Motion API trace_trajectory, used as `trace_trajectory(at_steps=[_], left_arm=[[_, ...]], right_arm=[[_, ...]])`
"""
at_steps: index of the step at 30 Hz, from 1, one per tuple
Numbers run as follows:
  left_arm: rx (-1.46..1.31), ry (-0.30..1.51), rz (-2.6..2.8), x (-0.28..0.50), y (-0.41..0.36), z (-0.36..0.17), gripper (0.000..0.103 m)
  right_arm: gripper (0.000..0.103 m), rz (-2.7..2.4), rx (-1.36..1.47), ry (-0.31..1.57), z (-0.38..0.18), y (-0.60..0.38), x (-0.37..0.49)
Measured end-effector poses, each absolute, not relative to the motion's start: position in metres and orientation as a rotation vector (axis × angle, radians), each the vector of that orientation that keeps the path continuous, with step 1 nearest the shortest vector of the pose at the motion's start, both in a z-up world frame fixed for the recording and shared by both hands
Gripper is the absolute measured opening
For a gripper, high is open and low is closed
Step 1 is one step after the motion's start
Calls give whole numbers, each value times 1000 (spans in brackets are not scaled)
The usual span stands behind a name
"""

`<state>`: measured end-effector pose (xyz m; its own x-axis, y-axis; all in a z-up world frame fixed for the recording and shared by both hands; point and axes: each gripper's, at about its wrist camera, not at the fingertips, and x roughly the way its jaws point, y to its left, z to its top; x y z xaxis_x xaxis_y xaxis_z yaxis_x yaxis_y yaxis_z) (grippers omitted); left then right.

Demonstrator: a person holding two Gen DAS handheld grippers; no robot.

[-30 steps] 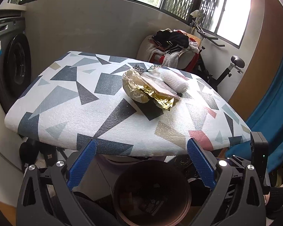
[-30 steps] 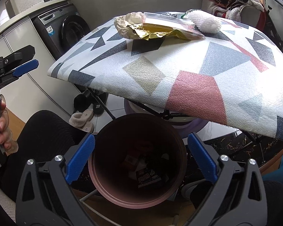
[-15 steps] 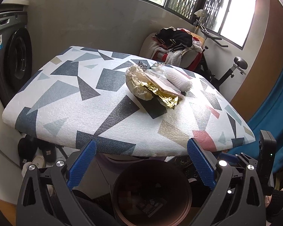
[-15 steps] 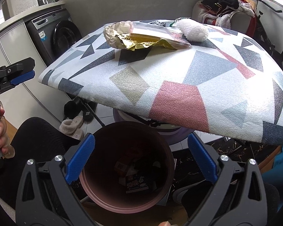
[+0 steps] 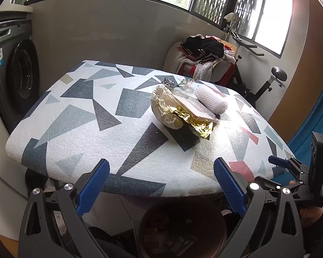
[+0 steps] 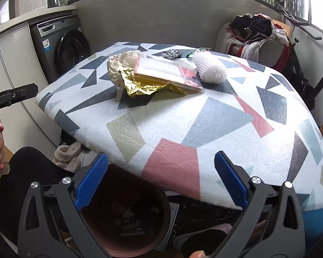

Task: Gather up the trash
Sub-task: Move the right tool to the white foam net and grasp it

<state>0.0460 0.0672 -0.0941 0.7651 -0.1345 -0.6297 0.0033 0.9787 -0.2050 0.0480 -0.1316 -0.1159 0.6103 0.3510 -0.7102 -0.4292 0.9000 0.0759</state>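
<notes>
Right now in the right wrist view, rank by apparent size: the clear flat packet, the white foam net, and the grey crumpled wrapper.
1. clear flat packet, largest.
2. white foam net, clearly smaller.
3. grey crumpled wrapper, smallest, though it lies farthest from the camera, which shrinks it a little.

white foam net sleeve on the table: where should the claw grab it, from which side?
Probably the right claw, open and empty, coming from above. Grip the white foam net sleeve across its middle, fingers straddling the short axis: it lies on its side like a soft cylinder, and its left edge sits close against the clear plastic packet, so pinch toward its free right end.
</notes>
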Motion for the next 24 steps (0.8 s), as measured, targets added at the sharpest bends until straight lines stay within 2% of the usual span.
trace_trajectory(at_steps=[11,24], left_arm=[[-163,633,-64,94,80,-68,95],[-234,647,-56,136,110,-63,95]], right_arm=[[97,394,-165,755,-75,-143,129],[97,333,-100,748,-76,-166,241]])
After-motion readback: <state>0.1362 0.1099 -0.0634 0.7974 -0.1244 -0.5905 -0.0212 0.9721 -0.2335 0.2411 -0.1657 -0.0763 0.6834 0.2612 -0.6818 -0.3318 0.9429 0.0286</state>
